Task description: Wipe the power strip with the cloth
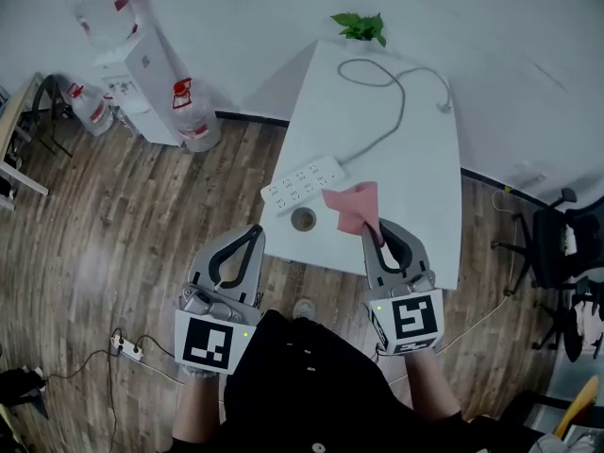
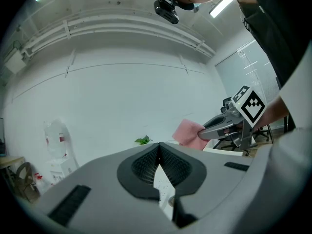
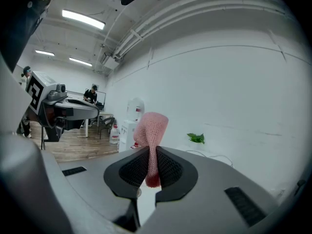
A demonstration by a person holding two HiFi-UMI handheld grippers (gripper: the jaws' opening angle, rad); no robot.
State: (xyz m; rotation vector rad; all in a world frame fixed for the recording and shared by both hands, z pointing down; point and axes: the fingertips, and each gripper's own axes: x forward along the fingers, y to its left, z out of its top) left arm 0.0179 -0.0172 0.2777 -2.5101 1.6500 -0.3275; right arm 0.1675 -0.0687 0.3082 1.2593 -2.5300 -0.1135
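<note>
Wood floor [image 1: 113, 215], white wall [image 1: 236, 26], white table [image 1: 415, 177], water dispenser [image 1: 142, 74]

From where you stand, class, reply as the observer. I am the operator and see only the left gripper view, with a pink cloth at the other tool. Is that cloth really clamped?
Observer: Yes. The right gripper view shows the pink cloth pinched between the closed jaws of the right tool.
Operator: Where is the power strip?
Observer: The head view shows the white power strip lying on the white table, just left of the cloth.
Operator: Where does its lead run?
Observer: The grey cable curls away toward the table's far end, near the plant.
</note>
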